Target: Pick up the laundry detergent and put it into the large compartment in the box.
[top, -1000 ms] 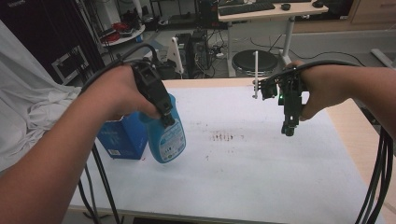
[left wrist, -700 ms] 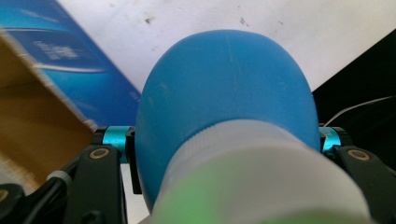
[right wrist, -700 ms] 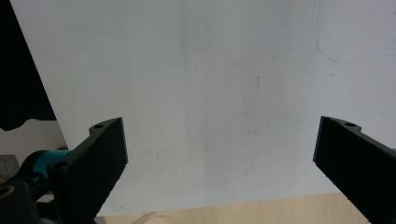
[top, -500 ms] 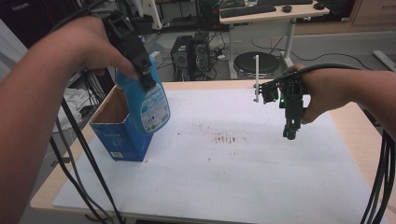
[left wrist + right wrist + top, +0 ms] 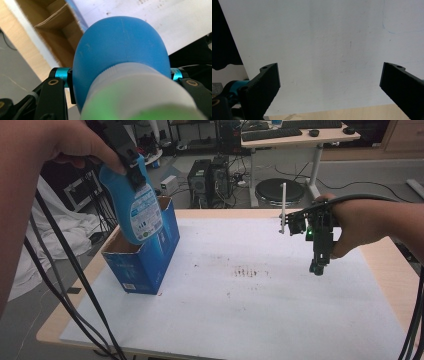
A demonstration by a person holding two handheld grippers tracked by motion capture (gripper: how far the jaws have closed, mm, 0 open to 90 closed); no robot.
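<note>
A blue bottle (image 5: 134, 202) with a label and a white and green cap hangs tilted, base down, over the open top of a blue cardboard box (image 5: 145, 255). My left gripper (image 5: 131, 164) is shut on its upper part. In the left gripper view the bottle (image 5: 120, 50) bulges between the two black jaws of that gripper (image 5: 120, 75), with the brown inside of the box (image 5: 57, 25) beyond it. My right gripper (image 5: 318, 267) hovers over the white sheet (image 5: 240, 305) at the table's right, pointing down. Its jaws (image 5: 329, 80) stand wide open with nothing between them.
The box stands at the left edge of the sheet, near the table's left side. Brown smudges (image 5: 247, 271) mark the sheet's middle. Black cables (image 5: 65, 285) hang from the left gripper past the table's left corner. Computer towers (image 5: 210, 180) and a stool (image 5: 280, 190) stand behind the table.
The left hand has lifted the bottle up and to the left, from beside the box to above its open top. The right gripper has stayed where it was.
</note>
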